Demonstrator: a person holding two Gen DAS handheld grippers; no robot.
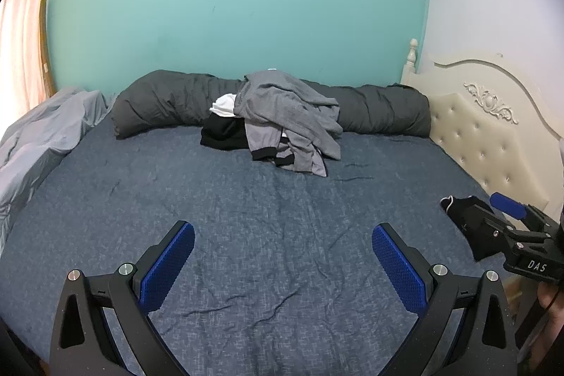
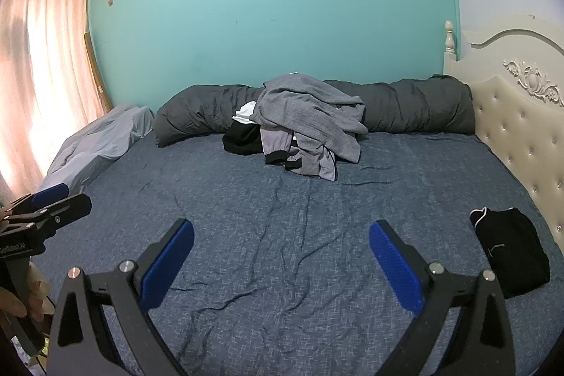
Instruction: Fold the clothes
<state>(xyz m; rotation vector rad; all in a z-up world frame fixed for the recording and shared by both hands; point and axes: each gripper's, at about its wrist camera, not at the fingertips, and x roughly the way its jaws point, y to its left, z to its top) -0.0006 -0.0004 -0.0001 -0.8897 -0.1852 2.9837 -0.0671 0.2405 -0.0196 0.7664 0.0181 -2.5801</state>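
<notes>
A pile of unfolded clothes point(image 1: 285, 118) point(image 2: 306, 125), grey pieces over black and white ones, lies at the far side of the blue bed point(image 1: 246, 207) point(image 2: 268, 217). A folded black garment point(image 2: 511, 245) point(image 1: 461, 210) rests at the right edge near the headboard. My left gripper point(image 1: 282, 256) hovers open over bare sheet with nothing between its blue pads. My right gripper point(image 2: 282, 256) is open too, likewise holding nothing. Each gripper shows at the side of the other's view: the right gripper point(image 1: 493, 214), the left gripper point(image 2: 60, 196).
A rolled dark grey duvet point(image 1: 169, 101) point(image 2: 416, 104) runs along the teal wall behind the pile. A light grey sheet point(image 1: 42, 129) point(image 2: 102, 136) is bunched at the left. A cream tufted headboard point(image 1: 493, 136) point(image 2: 521, 129) bounds the right side. Curtains point(image 2: 38, 73) hang at the left.
</notes>
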